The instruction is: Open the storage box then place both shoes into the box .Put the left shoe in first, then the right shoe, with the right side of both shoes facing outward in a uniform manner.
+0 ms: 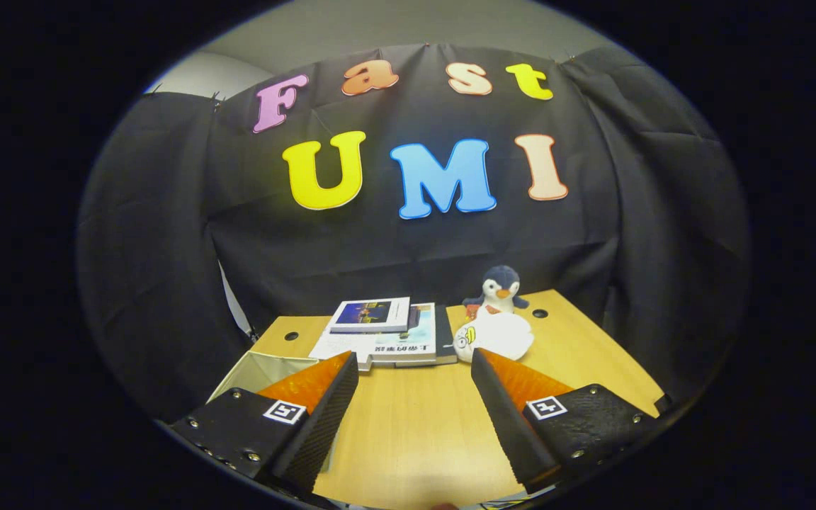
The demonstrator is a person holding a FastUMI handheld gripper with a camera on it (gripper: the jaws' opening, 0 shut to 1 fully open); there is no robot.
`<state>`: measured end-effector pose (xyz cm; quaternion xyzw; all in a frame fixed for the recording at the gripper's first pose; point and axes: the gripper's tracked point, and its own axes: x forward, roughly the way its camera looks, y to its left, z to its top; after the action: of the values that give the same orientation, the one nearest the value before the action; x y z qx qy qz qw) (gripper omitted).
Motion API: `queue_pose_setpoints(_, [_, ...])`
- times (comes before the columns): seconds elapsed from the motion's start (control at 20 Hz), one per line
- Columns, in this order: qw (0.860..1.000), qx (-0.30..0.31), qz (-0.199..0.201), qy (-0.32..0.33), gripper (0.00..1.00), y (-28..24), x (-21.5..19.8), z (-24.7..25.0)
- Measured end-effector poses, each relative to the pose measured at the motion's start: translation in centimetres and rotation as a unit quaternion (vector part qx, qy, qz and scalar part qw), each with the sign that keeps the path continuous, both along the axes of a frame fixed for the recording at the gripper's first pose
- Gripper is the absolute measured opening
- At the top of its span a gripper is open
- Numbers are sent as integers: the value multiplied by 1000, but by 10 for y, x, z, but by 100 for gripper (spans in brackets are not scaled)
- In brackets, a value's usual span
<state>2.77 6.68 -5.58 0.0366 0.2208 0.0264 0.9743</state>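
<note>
Beyond my fingers: light wood-grain table (415, 425); navy-and-white plush penguin (500, 289), orange beak; white plush duck (496, 336), yellow bill; pale beige storage box (256, 372); white books (387, 333).

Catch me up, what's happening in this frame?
A handheld gripper hovers over a wooden table with its fingers open and nothing between them. Beyond the fingers lie a stack of books, a white plush toy and a plush penguin behind it. By one finger sits a pale fabric storage box, partly hidden by that finger. Nothing is being handled, so the task looks unstarted.
</note>
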Motion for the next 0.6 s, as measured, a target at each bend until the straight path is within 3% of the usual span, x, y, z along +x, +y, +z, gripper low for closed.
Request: queue_pose_setpoints(0.6, [996,-25,-26,-80,97,-74,-10,31])
